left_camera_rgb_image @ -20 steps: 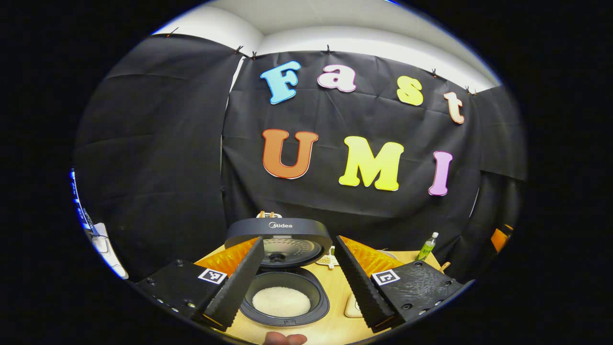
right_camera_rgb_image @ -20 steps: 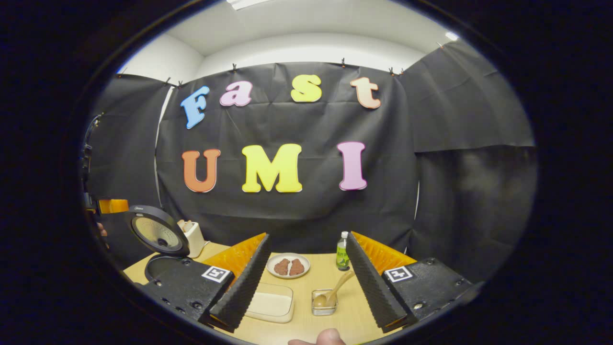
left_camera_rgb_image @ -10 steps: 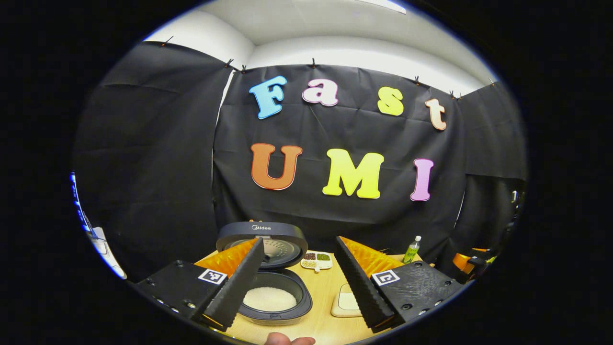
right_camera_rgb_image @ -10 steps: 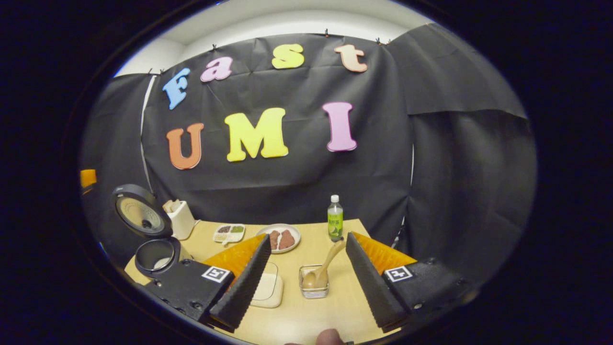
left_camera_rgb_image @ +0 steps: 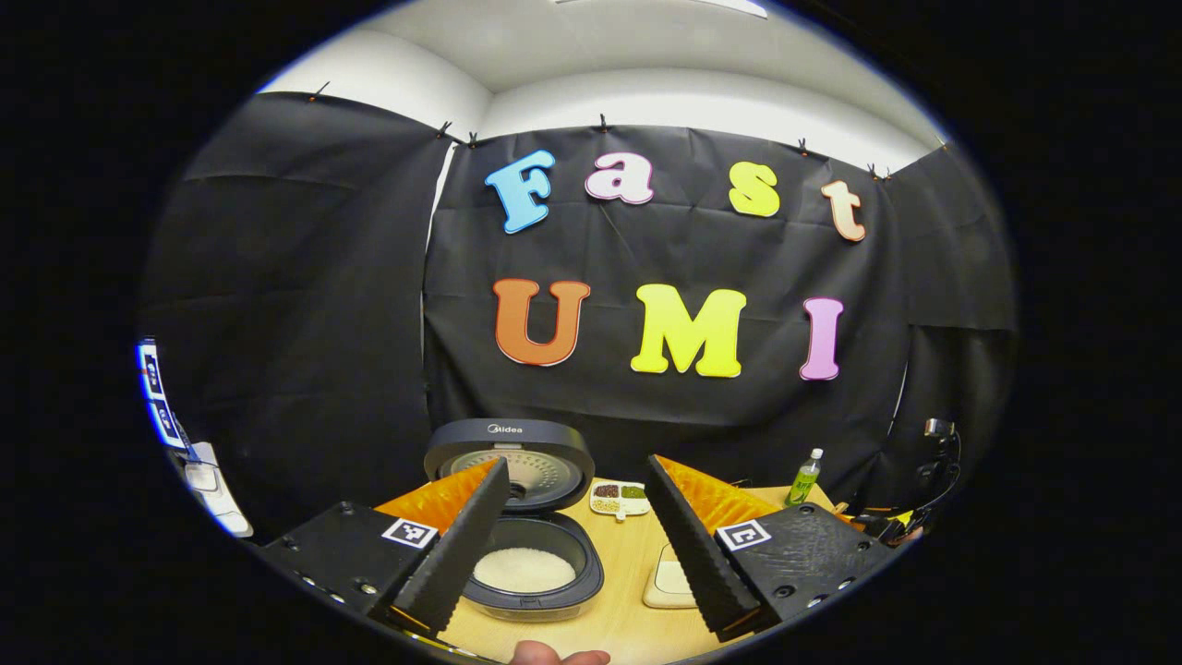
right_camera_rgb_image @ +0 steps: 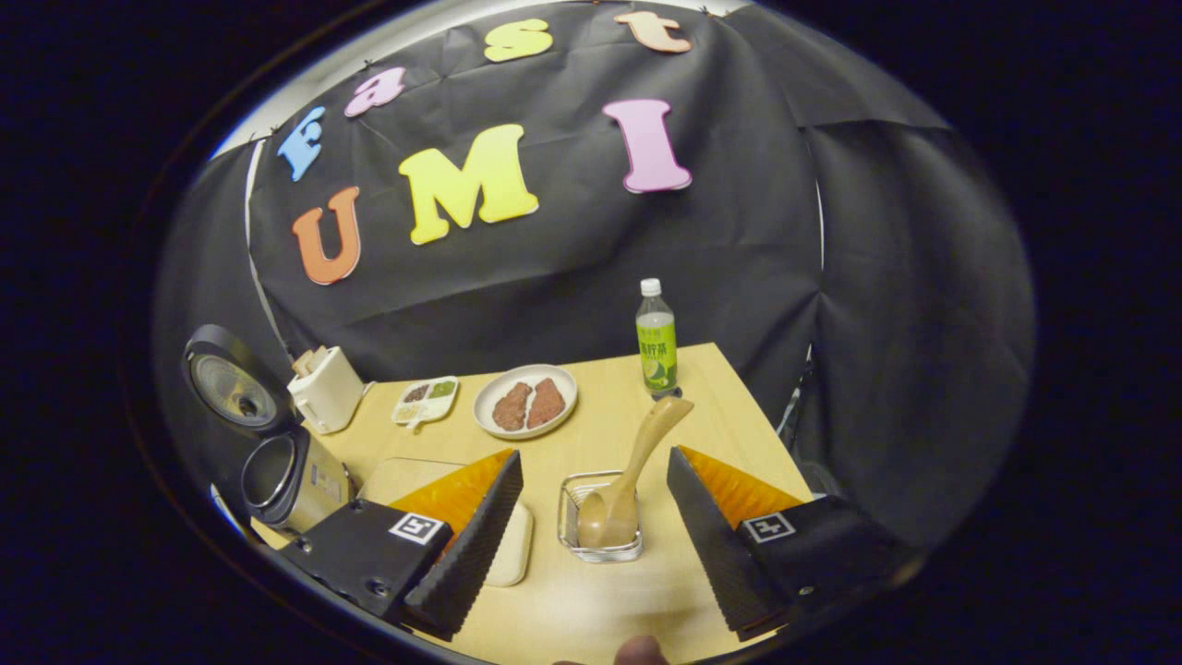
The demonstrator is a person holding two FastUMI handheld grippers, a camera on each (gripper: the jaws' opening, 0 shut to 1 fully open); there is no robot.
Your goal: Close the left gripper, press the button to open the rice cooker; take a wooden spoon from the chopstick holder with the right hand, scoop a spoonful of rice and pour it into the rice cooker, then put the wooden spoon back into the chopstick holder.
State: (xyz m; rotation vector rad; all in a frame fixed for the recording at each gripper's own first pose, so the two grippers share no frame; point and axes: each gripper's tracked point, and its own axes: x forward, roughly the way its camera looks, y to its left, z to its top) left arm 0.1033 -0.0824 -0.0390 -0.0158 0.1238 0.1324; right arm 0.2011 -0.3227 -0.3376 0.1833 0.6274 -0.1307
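Note:
The black rice cooker (left_camera_rgb_image: 531,573) stands open with its lid (left_camera_rgb_image: 509,454) raised, and white rice lies in its pot. My left gripper (left_camera_rgb_image: 577,462) is open and hovers in front of the cooker, holding nothing. The cooker (right_camera_rgb_image: 282,476) also sits at the table's left edge in the right gripper view. A wooden spoon (right_camera_rgb_image: 637,462) leans in a small clear square holder (right_camera_rgb_image: 598,531), bowl end down. My right gripper (right_camera_rgb_image: 591,457) is open above and in front of that holder, with the spoon between its finger lines but untouched.
A flat cream container (right_camera_rgb_image: 397,476) lies beside the holder, partly behind one finger. Farther back are a plate of brown food (right_camera_rgb_image: 524,402), a divided dish (right_camera_rgb_image: 425,400), a green bottle (right_camera_rgb_image: 656,337) and a white box (right_camera_rgb_image: 323,392) next to the cooker.
The right gripper has risen and tipped downward, so the spoon and holder now sit between its fingers. The left gripper drew back slightly from the open cooker. Both stayed open.

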